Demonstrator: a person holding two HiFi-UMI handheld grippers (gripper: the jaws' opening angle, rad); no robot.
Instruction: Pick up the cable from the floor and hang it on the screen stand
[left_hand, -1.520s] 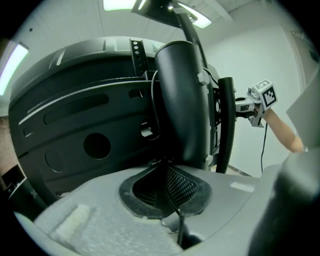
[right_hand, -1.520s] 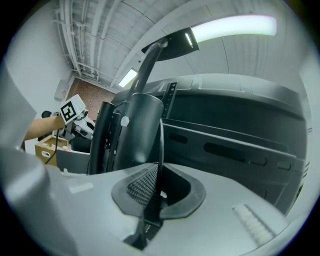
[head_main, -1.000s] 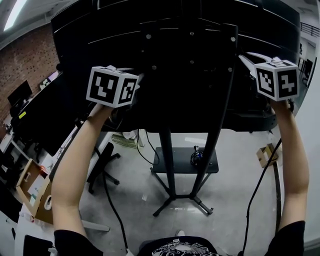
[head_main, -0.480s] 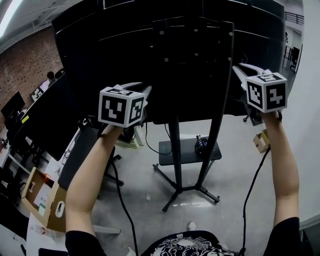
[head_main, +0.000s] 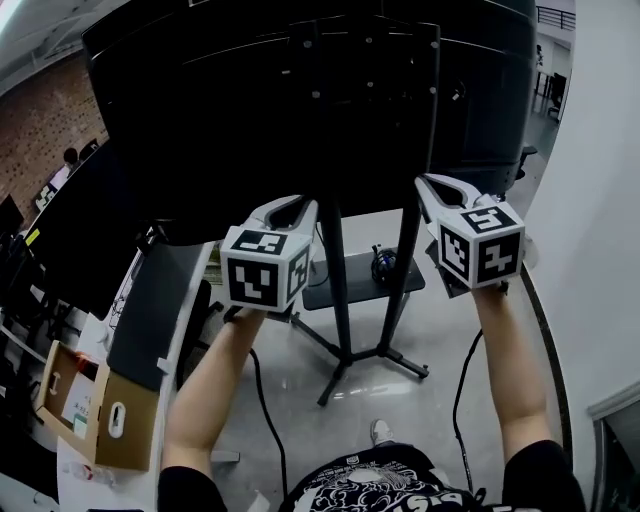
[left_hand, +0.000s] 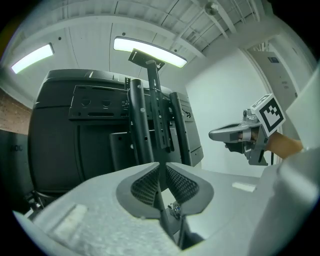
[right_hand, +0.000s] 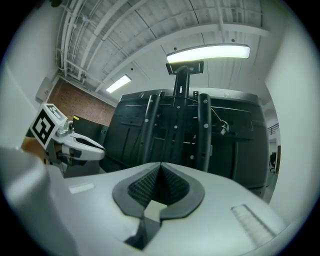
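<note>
The black screen stand (head_main: 335, 285) rises in front of me with the screen's dark back (head_main: 250, 110) on it. A thin cable with a plug (right_hand: 220, 125) hangs on the screen's back. A coiled cable (head_main: 383, 263) lies on the stand's low shelf (head_main: 345, 292). My left gripper (head_main: 298, 207) is raised left of the post; its jaws (left_hand: 161, 165) are closing to a narrow gap with nothing between them. My right gripper (head_main: 432, 188) is up at the right of the stand, its jaws (right_hand: 160, 165) closing with the pads together on nothing.
Black tether cables (head_main: 265, 400) trail on the pale floor behind both arms. A desk with dark monitors (head_main: 150, 300) and an open cardboard box (head_main: 95, 410) stand at the left. A white wall (head_main: 600, 200) is close on the right. My shoe (head_main: 380, 430) is near the stand's legs.
Both grippers have come down and back from the screen's upper back to about its lower edge. The right jaws, spread wide earlier, have closed. The left jaws have narrowed.
</note>
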